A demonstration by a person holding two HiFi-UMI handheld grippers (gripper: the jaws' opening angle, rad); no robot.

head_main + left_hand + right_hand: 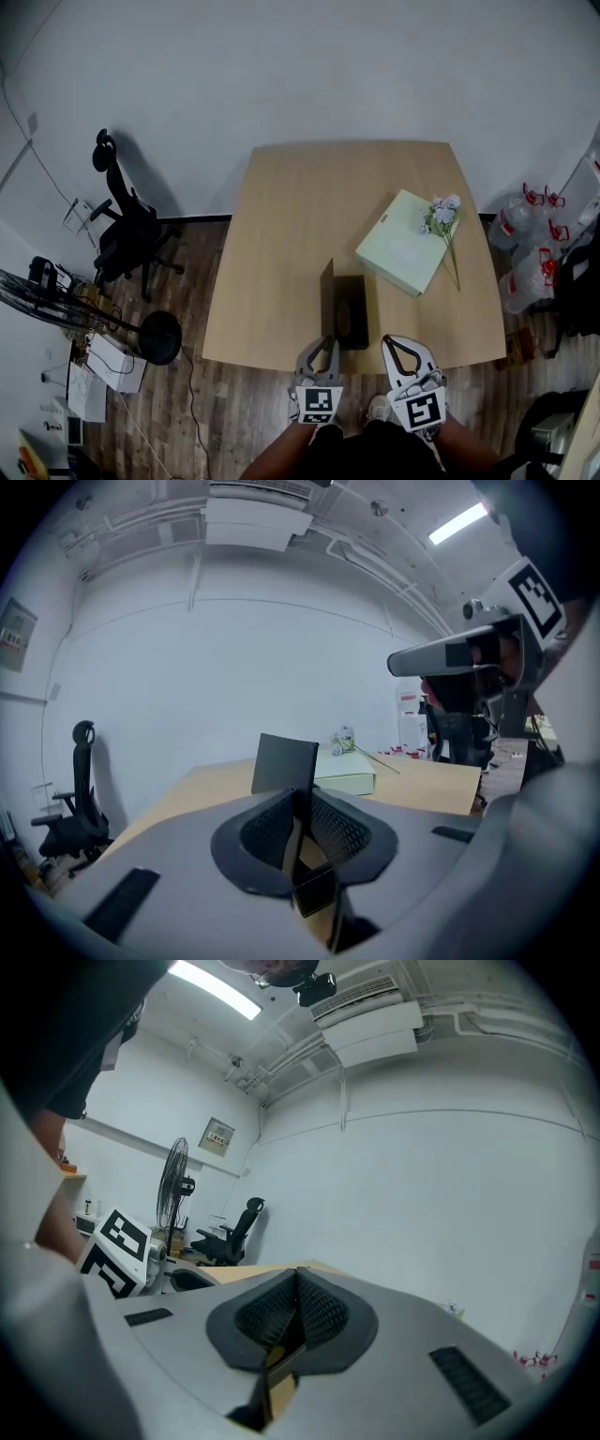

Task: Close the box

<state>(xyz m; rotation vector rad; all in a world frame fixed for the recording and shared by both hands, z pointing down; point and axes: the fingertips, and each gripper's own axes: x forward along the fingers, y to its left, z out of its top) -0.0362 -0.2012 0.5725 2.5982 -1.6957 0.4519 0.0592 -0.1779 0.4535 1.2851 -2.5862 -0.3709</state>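
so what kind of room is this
Probably an office or lab workroom: a black swivel office chair, a light wooden table and a black pedestal fan stand in it.

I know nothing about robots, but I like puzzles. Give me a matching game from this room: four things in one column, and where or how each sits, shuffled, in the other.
1. dark box
2. pale green box
3. flower sprig
4. office chair

A. on the floor, left of the table
B. resting partly on the pale green box
C. open, lid standing upright
D. closed, flat on the table's right part

Pairs: 1-C, 2-D, 3-B, 4-A
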